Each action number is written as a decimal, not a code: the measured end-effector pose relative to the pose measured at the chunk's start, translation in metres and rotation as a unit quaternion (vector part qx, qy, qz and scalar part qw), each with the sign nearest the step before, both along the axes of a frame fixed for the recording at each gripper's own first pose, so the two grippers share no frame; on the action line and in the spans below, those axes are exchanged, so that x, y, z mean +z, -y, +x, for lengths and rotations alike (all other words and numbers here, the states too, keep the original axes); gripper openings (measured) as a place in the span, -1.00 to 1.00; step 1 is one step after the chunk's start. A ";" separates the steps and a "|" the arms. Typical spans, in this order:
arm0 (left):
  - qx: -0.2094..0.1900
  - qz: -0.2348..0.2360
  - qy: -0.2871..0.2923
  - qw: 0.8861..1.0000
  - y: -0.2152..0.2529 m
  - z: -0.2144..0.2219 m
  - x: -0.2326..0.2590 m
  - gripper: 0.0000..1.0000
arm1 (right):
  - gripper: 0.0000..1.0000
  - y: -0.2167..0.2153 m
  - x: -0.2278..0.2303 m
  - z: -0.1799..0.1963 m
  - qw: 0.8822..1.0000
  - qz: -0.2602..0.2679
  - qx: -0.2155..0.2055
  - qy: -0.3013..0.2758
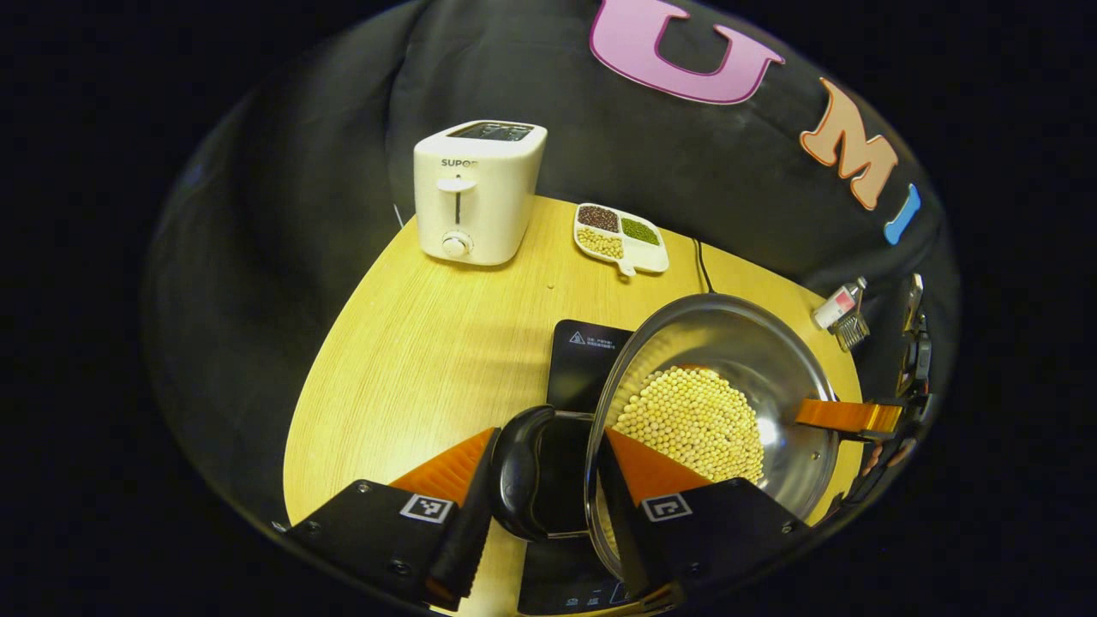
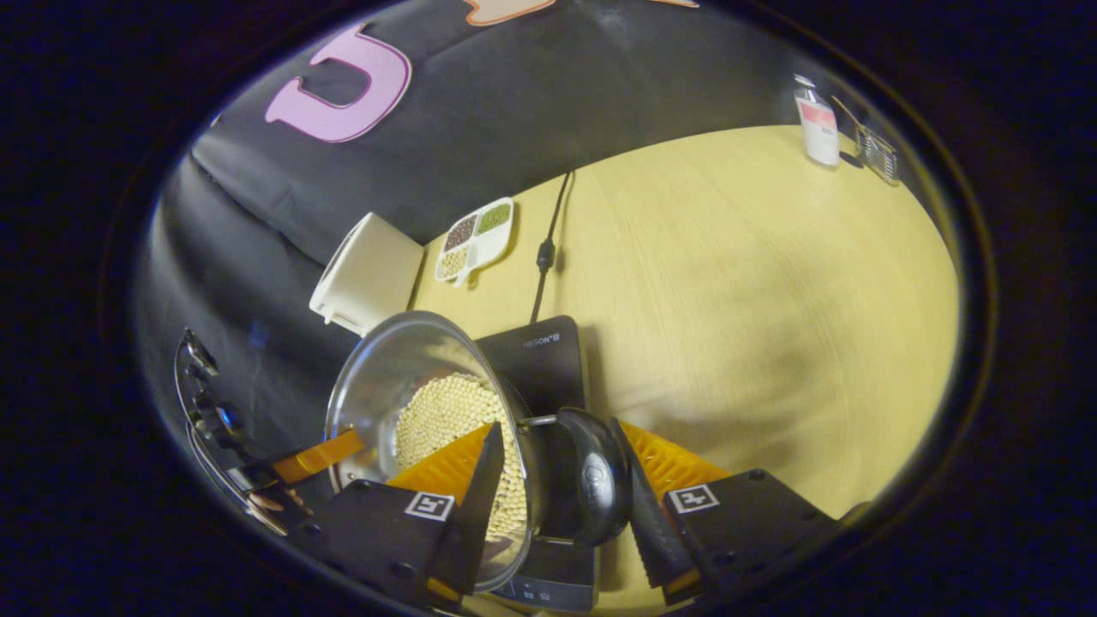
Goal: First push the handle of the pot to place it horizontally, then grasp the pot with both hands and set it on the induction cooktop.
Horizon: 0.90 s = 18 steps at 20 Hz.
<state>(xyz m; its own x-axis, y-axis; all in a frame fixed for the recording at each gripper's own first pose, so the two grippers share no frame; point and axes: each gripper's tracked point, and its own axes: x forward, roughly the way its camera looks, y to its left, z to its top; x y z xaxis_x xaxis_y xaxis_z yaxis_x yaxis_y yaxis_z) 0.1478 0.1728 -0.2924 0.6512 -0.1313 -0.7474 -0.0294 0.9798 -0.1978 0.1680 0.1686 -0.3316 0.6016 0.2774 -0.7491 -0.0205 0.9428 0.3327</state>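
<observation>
A steel pot point(image 1: 737, 343) holding pale beans point(image 1: 694, 420) sits tilted in view over the black induction cooktop point(image 1: 587, 356); I cannot tell whether it rests on it. My left gripper point(image 1: 548, 437) is shut on the pot's black side handle point(image 1: 521, 471), one finger outside the handle and one inside the rim. In the right gripper view, my right gripper point(image 2: 557, 428) clamps the opposite black handle point(image 2: 593, 476) of the pot point(image 2: 386, 377) the same way, above the cooktop point(image 2: 540, 351). Each view shows the other gripper across the pot point(image 1: 887, 420) point(image 2: 296, 467).
A white toaster point(image 1: 476, 193) and a divided dish of beans point(image 1: 621, 236) stand at the back of the wooden table point(image 1: 411, 343). The cooktop's cable point(image 2: 548, 240) runs to the wall. A small bottle point(image 2: 818, 128) and a glass point(image 2: 876, 152) stand at the far corner.
</observation>
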 end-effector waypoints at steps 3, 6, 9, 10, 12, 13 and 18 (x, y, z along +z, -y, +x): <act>0.028 -0.003 0.013 1.000 -0.006 -0.001 0.003 0.54 | 0.66 0.010 0.016 0.006 1.000 0.001 -0.003 0.029; 0.051 -0.006 0.055 0.997 -0.013 0.004 0.018 0.94 | 0.83 0.023 0.041 0.002 0.998 -0.005 -0.003 0.069; 0.076 0.016 0.109 0.991 -0.026 0.006 0.047 0.94 | 0.83 0.035 0.066 -0.003 0.993 -0.015 -0.002 0.115; 0.082 0.030 0.124 0.988 -0.029 0.003 0.057 0.94 | 0.83 0.040 0.076 -0.007 0.991 -0.019 -0.003 0.130; 0.090 0.056 0.160 0.982 -0.028 0.000 0.084 0.94 | 0.99 0.049 0.095 -0.014 0.987 -0.023 -0.007 0.159; 0.089 0.068 0.176 0.978 -0.024 -0.003 0.099 0.94 | 0.82 0.054 0.105 -0.019 0.985 -0.026 -0.010 0.171; 0.086 0.089 0.275 0.953 0.018 -0.031 0.181 0.94 | 0.82 0.083 0.163 -0.048 0.967 -0.049 -0.013 0.249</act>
